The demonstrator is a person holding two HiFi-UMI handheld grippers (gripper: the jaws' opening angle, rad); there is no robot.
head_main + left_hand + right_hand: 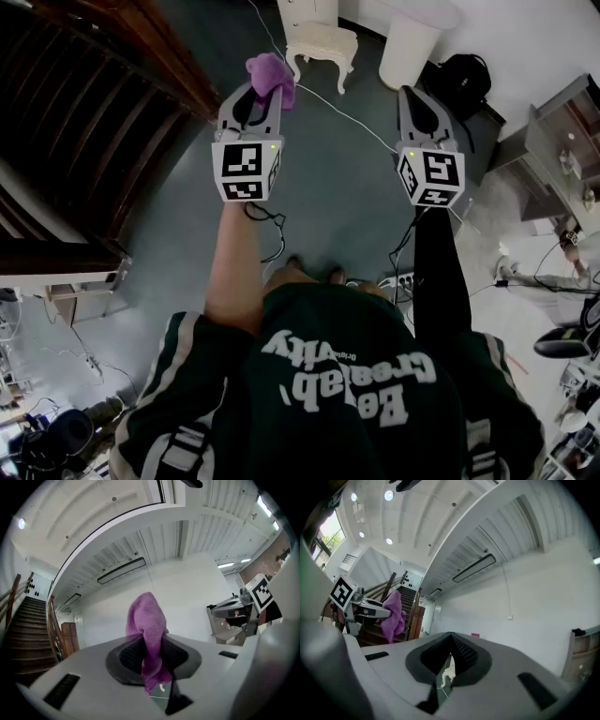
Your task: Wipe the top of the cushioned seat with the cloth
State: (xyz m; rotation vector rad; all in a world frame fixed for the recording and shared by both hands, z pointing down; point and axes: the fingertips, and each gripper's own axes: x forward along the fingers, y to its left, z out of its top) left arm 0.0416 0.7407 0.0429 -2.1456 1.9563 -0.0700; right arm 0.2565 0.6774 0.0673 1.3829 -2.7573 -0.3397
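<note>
1. The cloth [147, 634], a purple, fuzzy terry piece, is sitting pinched in the left gripper [262, 94]. The ribbed dark pads are closing on its middle, and a bunched fold is standing up above them.
2. The right gripper [449, 660] is holding nothing, its jaws pressed together. It is hovering level with the left one and well apart from it.
3. The cushioned seat [323, 39], a cream stool with a padded top and curved carved legs, is standing on the floor well beyond both grippers. Neither the cloth nor a gripper is touching it.
4. Open grey-green floor [337, 197] is lying between the person and the seat, with a thin white cable [347, 117] crossing it.
5. A dark wooden staircase [84, 112] is bounding the left side.
</note>
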